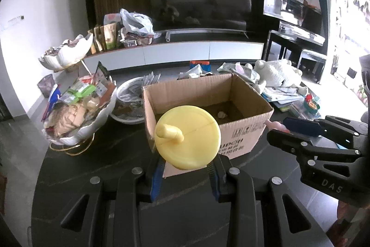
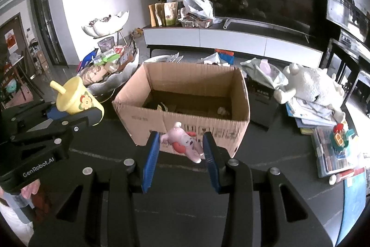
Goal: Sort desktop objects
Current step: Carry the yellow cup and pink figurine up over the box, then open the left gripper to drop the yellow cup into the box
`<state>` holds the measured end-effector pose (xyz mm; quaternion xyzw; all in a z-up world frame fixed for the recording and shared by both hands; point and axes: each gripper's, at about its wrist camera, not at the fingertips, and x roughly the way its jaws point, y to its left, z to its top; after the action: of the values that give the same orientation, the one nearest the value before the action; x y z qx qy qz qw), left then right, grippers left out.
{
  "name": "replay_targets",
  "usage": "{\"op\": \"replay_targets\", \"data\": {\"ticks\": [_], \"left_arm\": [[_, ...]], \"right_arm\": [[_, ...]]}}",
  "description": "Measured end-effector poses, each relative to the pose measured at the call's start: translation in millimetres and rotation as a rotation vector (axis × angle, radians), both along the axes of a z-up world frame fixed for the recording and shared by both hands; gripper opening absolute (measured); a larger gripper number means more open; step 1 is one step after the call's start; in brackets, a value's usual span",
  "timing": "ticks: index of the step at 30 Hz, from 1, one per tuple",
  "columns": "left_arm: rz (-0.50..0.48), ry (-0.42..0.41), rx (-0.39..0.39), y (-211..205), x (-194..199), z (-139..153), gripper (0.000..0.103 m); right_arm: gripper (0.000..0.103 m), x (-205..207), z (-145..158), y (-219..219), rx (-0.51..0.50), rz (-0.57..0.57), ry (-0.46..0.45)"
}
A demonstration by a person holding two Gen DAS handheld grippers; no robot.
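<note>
We hold the left gripper point(image 1: 186, 174) with its jaws pinching a yellow cup point(image 1: 187, 136); in the left wrist view we look down on its round lid with a short yellow straw point(image 1: 170, 131) sticking up. In the right wrist view the same cup point(image 2: 77, 98) shows a flower painted on its side and sits clear of the counter point(image 2: 104, 154), gripped between the black fingers near the counter's left edge.

Our right gripper point(image 2: 181, 154) has its jaws closed on a small pink rabbit toy point(image 2: 185, 141), pressed between the blue pads point(image 2: 151, 161) and lying slanted, its head toward the left pad. From the left wrist view only the pink tip of the toy point(image 1: 276, 125) peeks past the right gripper's fingers.

Just beyond both grippers an open cardboard box point(image 2: 185, 94) stands on the dark counter, printed side toward us. On its floor lie a few small things, too dim to name, with a pale crumpled scrap point(image 2: 222, 110) near its right wall.

Toward the counter's left edge, a white leaf-shaped bowl point(image 1: 92, 129) on a gold stand is heaped with snack packets, and a round white bowl point(image 1: 129, 103) sits between it and the box. Toward the right edge a white plush toy point(image 2: 309, 82) lies on a stack of books point(image 2: 309, 115), with a colourful small toy point(image 2: 341, 136) nearer the near right corner.
</note>
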<state>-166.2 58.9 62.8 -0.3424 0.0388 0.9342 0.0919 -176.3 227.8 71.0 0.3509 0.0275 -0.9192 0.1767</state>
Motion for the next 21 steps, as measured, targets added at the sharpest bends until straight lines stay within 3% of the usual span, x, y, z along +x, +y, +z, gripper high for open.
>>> {"op": "replay_targets", "data": {"ticks": [10, 21], "left_arm": [[-0.022, -0.016, 0.008, 7, -39, 2, 0.031], [-0.004, -0.096, 0.032, 8, -95, -21, 0.031]], "right_arm": [[0.036, -24, 5, -1, -0.006, -0.001, 0.008], [0.036, -47, -6, 6, -0.018, -0.013, -0.019]]}}
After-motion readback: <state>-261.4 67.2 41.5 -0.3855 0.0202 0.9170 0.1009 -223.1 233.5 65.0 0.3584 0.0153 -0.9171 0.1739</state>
